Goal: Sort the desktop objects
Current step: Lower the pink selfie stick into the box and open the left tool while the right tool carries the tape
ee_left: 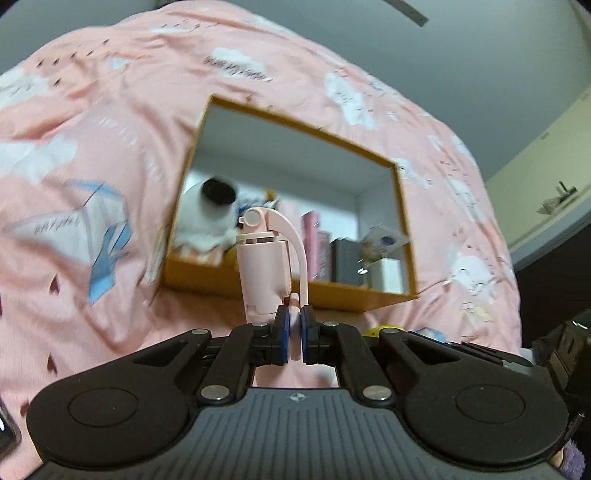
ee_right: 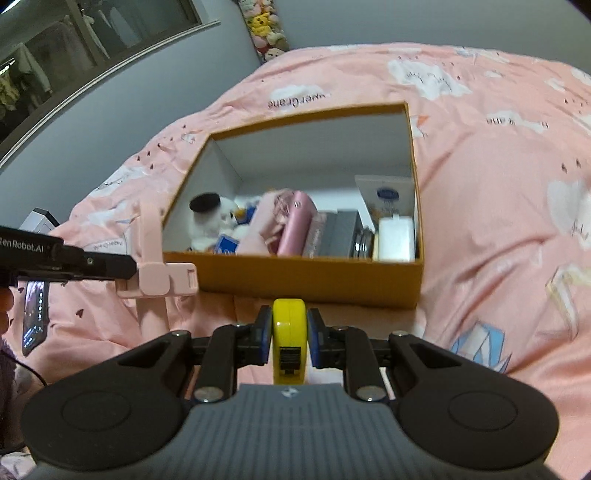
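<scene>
My left gripper [ee_left: 294, 334] is shut on a pink folding phone stand [ee_left: 264, 258] and holds it upright in front of the orange box [ee_left: 295, 291]. In the right wrist view the stand [ee_right: 155, 273] hangs at the left, just short of the box's near left corner. My right gripper [ee_right: 289, 339] is shut on a yellow tape measure [ee_right: 289, 332], close to the orange box's [ee_right: 306, 277] front wall. The box holds a white plush toy with a black hat [ee_right: 210, 218], a pink case [ee_right: 295, 229], grey boxes [ee_right: 340, 232] and a white item [ee_right: 397, 240].
The box sits on a pink bedspread [ee_right: 498, 184] with cloud prints. A phone [ee_right: 35, 317] with a lit screen lies at the left in the right wrist view. Plush toys [ee_right: 266, 29] hang on the far wall. A yellow object [ee_left: 384, 328] peeks behind my left gripper.
</scene>
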